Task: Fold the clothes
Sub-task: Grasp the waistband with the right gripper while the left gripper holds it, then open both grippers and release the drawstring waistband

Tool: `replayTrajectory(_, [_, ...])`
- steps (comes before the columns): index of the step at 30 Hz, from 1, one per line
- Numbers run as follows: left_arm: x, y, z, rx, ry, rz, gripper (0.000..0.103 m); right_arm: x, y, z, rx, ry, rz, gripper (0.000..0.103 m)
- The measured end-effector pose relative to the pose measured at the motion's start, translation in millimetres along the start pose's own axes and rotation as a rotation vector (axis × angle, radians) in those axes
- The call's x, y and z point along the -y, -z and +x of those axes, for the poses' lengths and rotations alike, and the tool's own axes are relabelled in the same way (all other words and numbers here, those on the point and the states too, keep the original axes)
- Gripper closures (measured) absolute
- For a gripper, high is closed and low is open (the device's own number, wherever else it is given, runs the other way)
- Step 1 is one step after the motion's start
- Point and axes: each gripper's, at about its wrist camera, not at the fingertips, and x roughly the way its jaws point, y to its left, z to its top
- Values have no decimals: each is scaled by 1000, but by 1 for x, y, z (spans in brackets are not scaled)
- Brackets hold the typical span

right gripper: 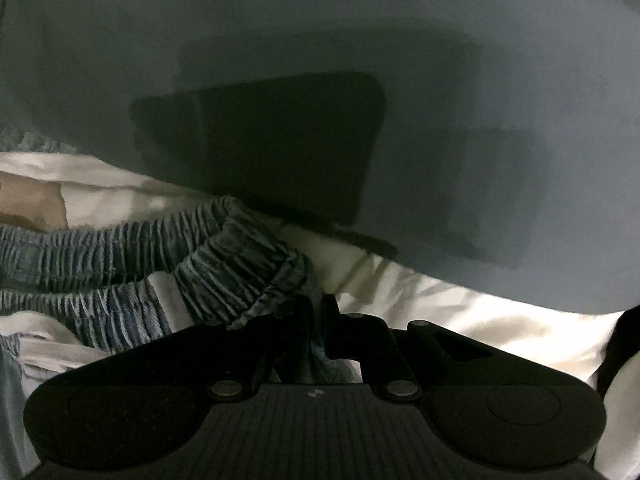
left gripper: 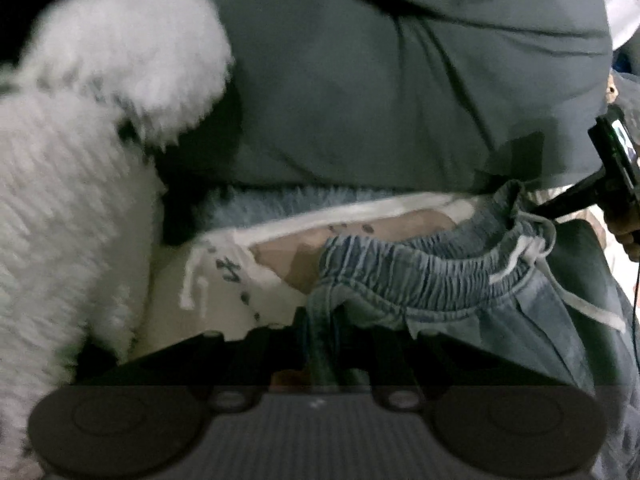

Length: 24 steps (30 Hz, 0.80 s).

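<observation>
A pair of blue denim trousers [left gripper: 440,276] with a gathered elastic waistband [right gripper: 120,248] and a white drawstring [left gripper: 516,260] is held up close to both cameras. In the left wrist view, the left tongs [left gripper: 324,344] are seen together, clamped on a fold of the denim just below the waistband; the dark fingers are mostly hidden by the cloth. The waistband is stretched across the middle of that view, bunched and ruffled, with the drawstring hanging loose at its right end.

In the right wrist view, the right tongs [right gripper: 316,320] are seen together, clamped on the end of the waistband, where the ruffled cloth is pinched between the two dark fingers. A strip of denim is caught in the narrow gap and runs back toward the camera.

Behind the trousers lies a white garment [left gripper: 224,280] with a tan patch and dark printed marks. A fluffy white fabric [left gripper: 80,180] fills the left side of the left wrist view, touching the white garment. A large grey-green cloth [left gripper: 400,92] is spread across the background of both views, creased in the left one and smooth in the right. At the right edge of the left wrist view, part of a black device [left gripper: 616,160] is visible, with fingers of a hand [left gripper: 628,232] just below it.
</observation>
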Motion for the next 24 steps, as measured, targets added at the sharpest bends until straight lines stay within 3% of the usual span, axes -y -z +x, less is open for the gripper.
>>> replayTrajectory(6, [-4,-11,-22,64,-64,-21,91,-9,-7,-31,75,-22,-41,99])
replayTrajectory(12, [-1,-12,6,-12,-113,18,90,-20,-3,-6,17,-2,2,97])
replayTrajectory(16, [-3,-9,10,-49,-115,28,89,-15,9,-30,40,-15,1,91])
replayTrajectory(18, [1,-11,0,-35,-114,52,84,-13,15,-42,51,-22,1,70])
replayTrajectory(20, [4,-16,-11,-22,-115,72,83,-10,21,-54,63,-29,1,57])
replayTrajectory(24, [10,-30,-35,29,-121,114,84,-6,33,-78,86,-42,1,50])
